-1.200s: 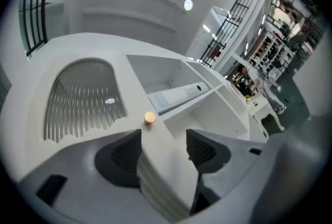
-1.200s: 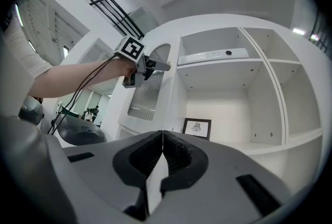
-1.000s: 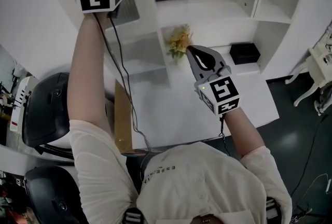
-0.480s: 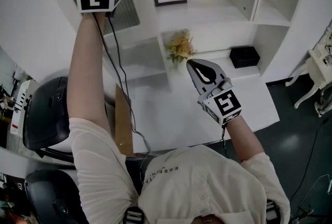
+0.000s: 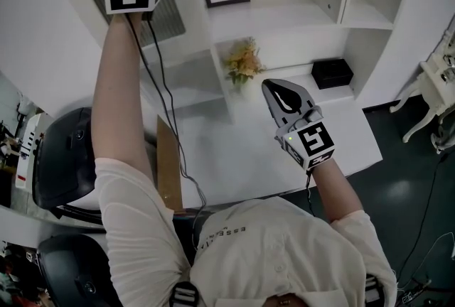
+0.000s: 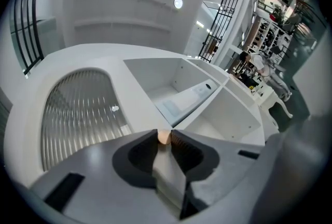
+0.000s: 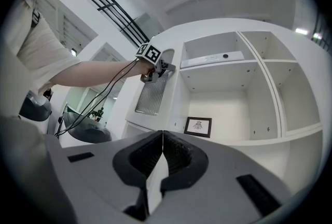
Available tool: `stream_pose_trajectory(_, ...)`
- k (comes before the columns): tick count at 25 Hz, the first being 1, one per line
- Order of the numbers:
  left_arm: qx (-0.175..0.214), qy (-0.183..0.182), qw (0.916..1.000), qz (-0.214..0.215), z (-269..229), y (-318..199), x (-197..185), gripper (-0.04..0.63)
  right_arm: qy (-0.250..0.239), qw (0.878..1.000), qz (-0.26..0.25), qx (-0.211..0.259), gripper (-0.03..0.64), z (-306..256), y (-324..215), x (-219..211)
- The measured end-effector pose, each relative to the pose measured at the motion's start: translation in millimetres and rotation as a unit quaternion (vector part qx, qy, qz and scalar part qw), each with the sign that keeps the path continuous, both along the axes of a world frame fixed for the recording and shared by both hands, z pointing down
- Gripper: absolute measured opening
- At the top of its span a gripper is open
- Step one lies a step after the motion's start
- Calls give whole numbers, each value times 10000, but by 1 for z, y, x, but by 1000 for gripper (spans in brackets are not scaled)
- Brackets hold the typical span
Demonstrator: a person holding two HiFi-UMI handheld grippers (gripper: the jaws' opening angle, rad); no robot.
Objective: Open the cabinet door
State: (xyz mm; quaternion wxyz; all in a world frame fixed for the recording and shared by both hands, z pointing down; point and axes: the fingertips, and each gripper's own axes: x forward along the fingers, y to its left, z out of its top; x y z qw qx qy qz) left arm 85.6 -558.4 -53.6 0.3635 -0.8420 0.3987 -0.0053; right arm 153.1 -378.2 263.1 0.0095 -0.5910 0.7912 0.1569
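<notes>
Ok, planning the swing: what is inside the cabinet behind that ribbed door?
Only the door shows: its ribbed glass hides everything behind it, so the contents cannot be seen. The left gripper is closing its jaws on the knob.

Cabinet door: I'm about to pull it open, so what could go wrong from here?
The left gripper is closing its jaws on the small knob with only their very tips, so a pull may slip off. The cabinet door looks like ribbed glass; a jerk or slip could knock the jaws against it.
</notes>
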Motion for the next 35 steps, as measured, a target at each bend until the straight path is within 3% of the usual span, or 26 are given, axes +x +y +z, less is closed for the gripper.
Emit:
stream_pose_trajectory(5,-22,4,10000,92,0,17,-8,81,-2,10000,-11,-71,15,3,7,-3)
stream_pose_trajectory(14,-18,-230,9977,632,5,62,-31,75,188,9988,-412,-204,15,10,15,-41)
stream_pose_trajectory(21,-85,-282,9972,682,5,92,-57,72,429,9956,-781,-295,15,20,31,-69)
stream_pose_trajectory(27,-182,-289,9930,1127,3,113,-79,72,457,9960,-669,-378,15,25,45,-89)
stream_pose_trajectory(35,-273,-329,9828,1796,2,142,-115,72,-93,9979,-241,-588,15,41,60,-134)
